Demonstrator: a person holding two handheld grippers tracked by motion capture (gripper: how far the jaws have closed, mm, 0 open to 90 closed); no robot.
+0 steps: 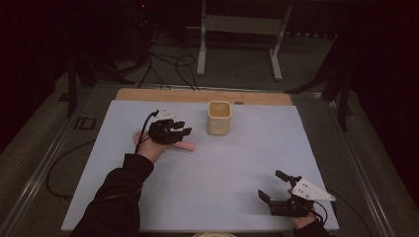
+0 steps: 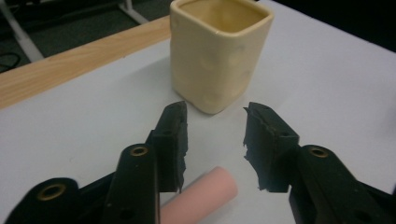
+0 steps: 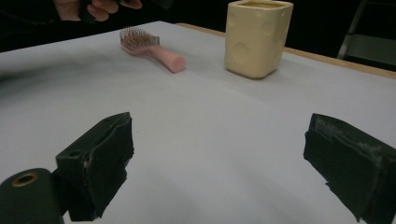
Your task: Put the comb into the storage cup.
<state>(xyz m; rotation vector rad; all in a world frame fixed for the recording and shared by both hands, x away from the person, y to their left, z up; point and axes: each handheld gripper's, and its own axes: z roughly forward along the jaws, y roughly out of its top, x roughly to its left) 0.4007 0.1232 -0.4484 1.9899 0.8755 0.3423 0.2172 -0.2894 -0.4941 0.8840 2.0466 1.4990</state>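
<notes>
A pink hairbrush (image 1: 184,146) lies on the white mat, left of a cream square cup (image 1: 219,118). My left gripper (image 1: 184,129) hovers over the brush's handle. In the left gripper view its jaws (image 2: 215,126) stand partly apart, the rounded handle end (image 2: 201,196) lying low between them, untouched by the pads; the cup (image 2: 217,51) stands just beyond. My right gripper (image 1: 271,184) rests near the front right of the mat, jaws wide with nothing between them (image 3: 217,154). From there I see the brush (image 3: 149,49), bristles up, and the cup (image 3: 257,37).
The white mat (image 1: 222,168) covers most of a table with a wooden strip (image 1: 197,95) along its far edge. Behind the table, a metal stand (image 1: 202,39) and cables sit on the dark floor. A hand (image 3: 93,7) shows above the brush.
</notes>
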